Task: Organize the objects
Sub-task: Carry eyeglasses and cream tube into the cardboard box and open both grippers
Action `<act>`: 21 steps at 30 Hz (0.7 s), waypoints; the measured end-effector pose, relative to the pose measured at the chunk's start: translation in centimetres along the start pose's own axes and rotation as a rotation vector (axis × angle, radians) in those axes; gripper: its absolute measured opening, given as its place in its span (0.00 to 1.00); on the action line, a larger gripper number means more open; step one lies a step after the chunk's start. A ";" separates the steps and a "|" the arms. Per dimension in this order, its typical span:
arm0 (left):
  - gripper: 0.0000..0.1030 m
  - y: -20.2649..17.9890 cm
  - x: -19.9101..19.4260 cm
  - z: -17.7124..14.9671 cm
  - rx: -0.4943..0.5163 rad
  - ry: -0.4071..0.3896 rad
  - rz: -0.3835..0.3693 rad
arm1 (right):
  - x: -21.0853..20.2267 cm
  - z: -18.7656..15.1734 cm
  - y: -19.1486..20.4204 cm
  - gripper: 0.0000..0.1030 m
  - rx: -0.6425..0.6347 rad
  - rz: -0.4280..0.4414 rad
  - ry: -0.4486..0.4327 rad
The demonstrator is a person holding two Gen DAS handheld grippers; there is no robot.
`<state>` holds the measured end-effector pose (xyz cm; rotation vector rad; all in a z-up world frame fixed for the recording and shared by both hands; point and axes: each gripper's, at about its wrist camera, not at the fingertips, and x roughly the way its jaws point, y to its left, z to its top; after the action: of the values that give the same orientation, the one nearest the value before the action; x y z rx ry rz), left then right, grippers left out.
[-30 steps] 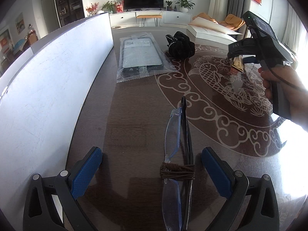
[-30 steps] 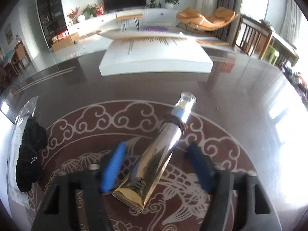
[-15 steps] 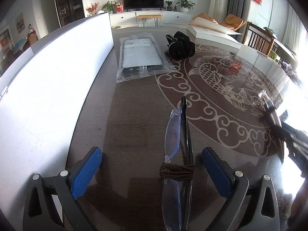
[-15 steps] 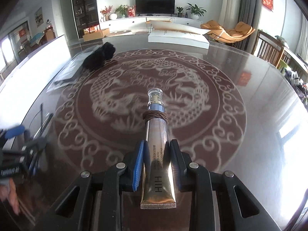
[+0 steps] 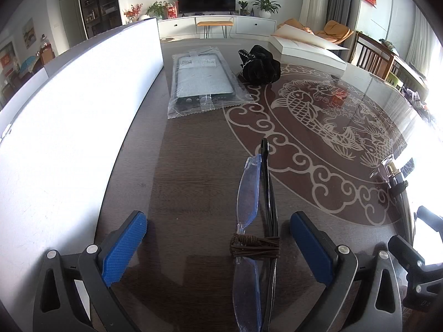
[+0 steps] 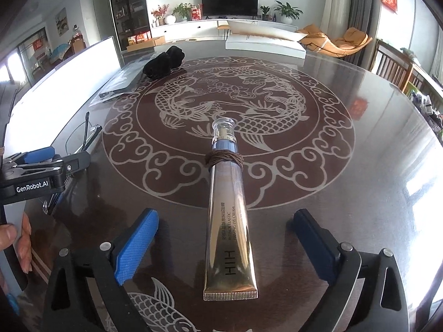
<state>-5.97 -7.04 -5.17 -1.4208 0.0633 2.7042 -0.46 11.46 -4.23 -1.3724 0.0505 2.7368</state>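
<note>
Right tool [image 6: 225, 244] with jaws opening, now spread wide, blue pads clear of the tube [image 6: 228, 221] lying flat on the desk [image 6: 360, 193] between them; nothing gripped. Crimped gold tail nearest the tool, clear cap [image 6: 223, 127] pointing away, a brown cord [image 6: 224, 159] wound round the neck just under the cap. Likely light and soft in the body: dents under a hard squeeze and slides on the glossy top, so best taken across the broad lower half, well behind the cord, with a gentle close. Stiff cap and neck a poorer hold, round and smooth. Left tool [image 5: 218, 249] also wide open and holding nothing, folded glasses [image 5: 257, 221] lying between its pads, lengthwise along the tool's line, closer to the right-hand pad, bound with a similar brown cord [image 5: 254, 246]. Probably thin, brittle and scratch-prone; safest hold at the bound middle across the folded arms, not on the clear lenses. Further ahead of the left tool, a bagged flat pack [image 5: 202, 83] and a black cloth bundle [image 5: 260, 65]; white board [image 5: 69, 124] standing along its left side.
</note>
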 end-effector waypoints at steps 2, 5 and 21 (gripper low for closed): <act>1.00 0.0 0.0 0.0 0.000 0.000 0.000 | 0.0 0.0 0.2 0.98 -0.010 0.000 0.003; 1.00 0.0 0.0 0.0 0.000 0.000 0.000 | 0.1 0.0 0.0 0.98 -0.003 0.011 0.001; 0.50 -0.6 -1.3 -0.4 0.090 0.029 -0.042 | 0.5 1.8 0.8 0.52 -0.044 0.027 0.051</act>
<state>-4.83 -6.51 -4.34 -1.4195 0.1532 2.6130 -2.30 10.85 -3.57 -1.4634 0.0114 2.7407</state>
